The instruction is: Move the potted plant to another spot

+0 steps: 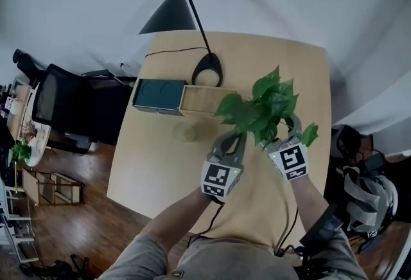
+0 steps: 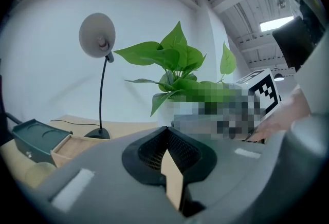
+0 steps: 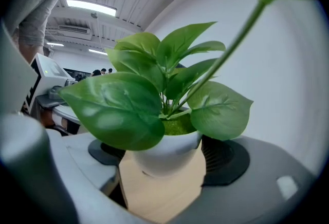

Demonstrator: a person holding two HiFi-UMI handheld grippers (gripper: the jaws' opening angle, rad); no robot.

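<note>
The potted plant [image 1: 262, 105] is over the right half of the table [image 1: 154, 169], towards the person's side of it, and its leaves spread above both grippers. Its white pot [image 3: 163, 150] sits squarely between the 2 jaws of the right gripper [image 3: 165, 162]. The dark pads press in on either side of the pot and the stems rise straight up out of the grip, so the plant's long axis is upright and the jaws cross it low down. Pale tabletop shows under the pot, but I cannot tell from here whether the base has cleared the wood.

The left gripper [image 1: 232, 139] hangs just beside the plant, on its left. Its jaws meet at the tips with nothing between them; only a sliver of table shows through below. It looks like a spare hand at this point, and the right gripper alone carries the load.

Further out, the black lamp [image 1: 186, 9] stands at the far edge. A dark green box [image 1: 157, 94] and a wooden tray [image 1: 202, 99] lie in a row just in front of its base. I'd judge the open room lies to the left and nearer the person, so the carry would run leftward, past the left gripper. The trailing leaves are what might brush it on the way.
</note>
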